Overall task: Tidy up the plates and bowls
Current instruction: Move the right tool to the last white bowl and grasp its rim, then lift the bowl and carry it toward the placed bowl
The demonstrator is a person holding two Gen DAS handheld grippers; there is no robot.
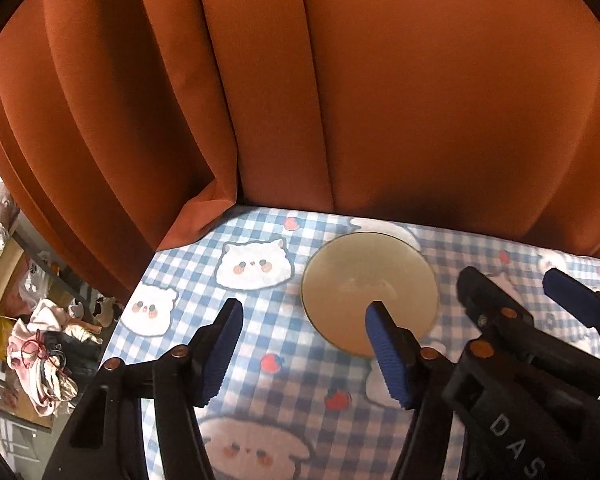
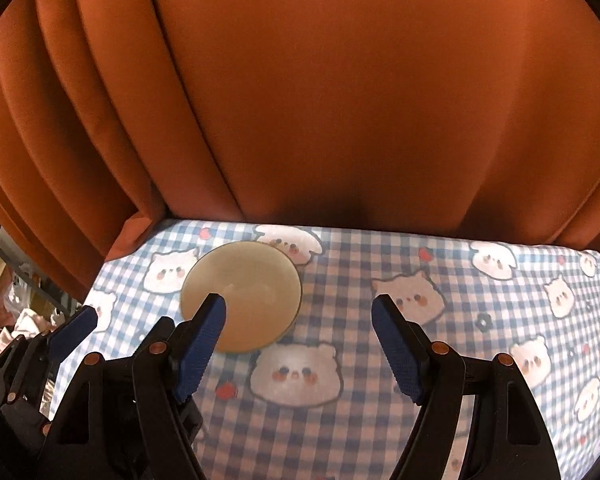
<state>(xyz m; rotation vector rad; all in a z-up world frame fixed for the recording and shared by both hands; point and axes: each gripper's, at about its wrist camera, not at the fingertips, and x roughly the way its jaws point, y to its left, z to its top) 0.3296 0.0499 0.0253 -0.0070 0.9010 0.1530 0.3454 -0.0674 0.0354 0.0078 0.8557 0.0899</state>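
Curtain: a rust-orange pleated fabric curtain (image 1: 340, 80) is hanging along the table's far edge, its hem resting on the cloth at the far left corner.
Table: the table is wearing a blue-and-white checked cloth printed with white animal faces (image 1: 300, 380).
Left tool: the left tool (image 1: 304, 348), black with ribbed blue pads, is standing part-open with nothing between its pads (image 1: 384, 352); it is pointing steeply down at the cloth.
Dish: a round, shallow, beige glazed dish (image 1: 364, 276) is lying flat toward the far left corner, near the curtain hem. Being round, it is offering no long axis.
Key relation: in the left wrist view the dish is sitting ahead and to the right of the left tool, whose right pad is overlapping the near rim; whether it is touching is unclear. In the right wrist view the dish (image 2: 244, 288) is sitting ahead and to the left.
Right tool: the right tool (image 2: 300, 344) is standing wide apart and empty, its left pad (image 2: 202, 344) overlapping the near rim.
Nearer hand: both seem about equally near, flanking the dish.
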